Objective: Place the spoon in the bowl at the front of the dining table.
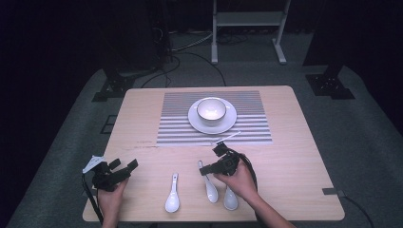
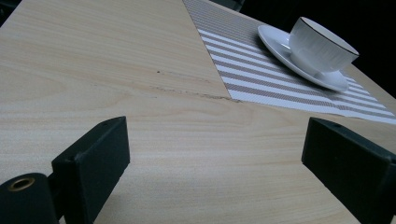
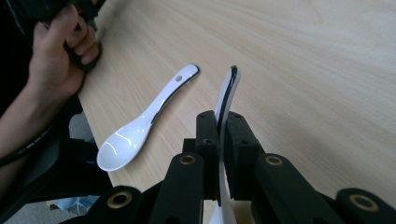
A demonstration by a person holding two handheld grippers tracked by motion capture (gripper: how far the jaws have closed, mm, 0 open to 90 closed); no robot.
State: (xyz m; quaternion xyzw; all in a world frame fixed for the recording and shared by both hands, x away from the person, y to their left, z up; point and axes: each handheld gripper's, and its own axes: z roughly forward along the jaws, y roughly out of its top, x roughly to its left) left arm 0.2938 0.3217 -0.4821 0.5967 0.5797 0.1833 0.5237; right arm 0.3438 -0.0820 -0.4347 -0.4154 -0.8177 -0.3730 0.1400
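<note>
Now the right gripper [image 3: 219,154] is clamping its jaws on the handle of a white ceramic soup spoon [image 3: 227,95], just above the pale wooden table [image 1: 285,156] near its front edge. Next it probably needs carrying to the white gold-rimmed bowl [image 1: 211,110]. Meanwhile the left gripper [image 2: 215,163] is waiting, jaws apart and empty.

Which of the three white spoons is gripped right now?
The middle spoon: the right tongs are shut on its handle. The left spoon lies free on the table, and the right spoon lies under the hand, ungripped.
</note>
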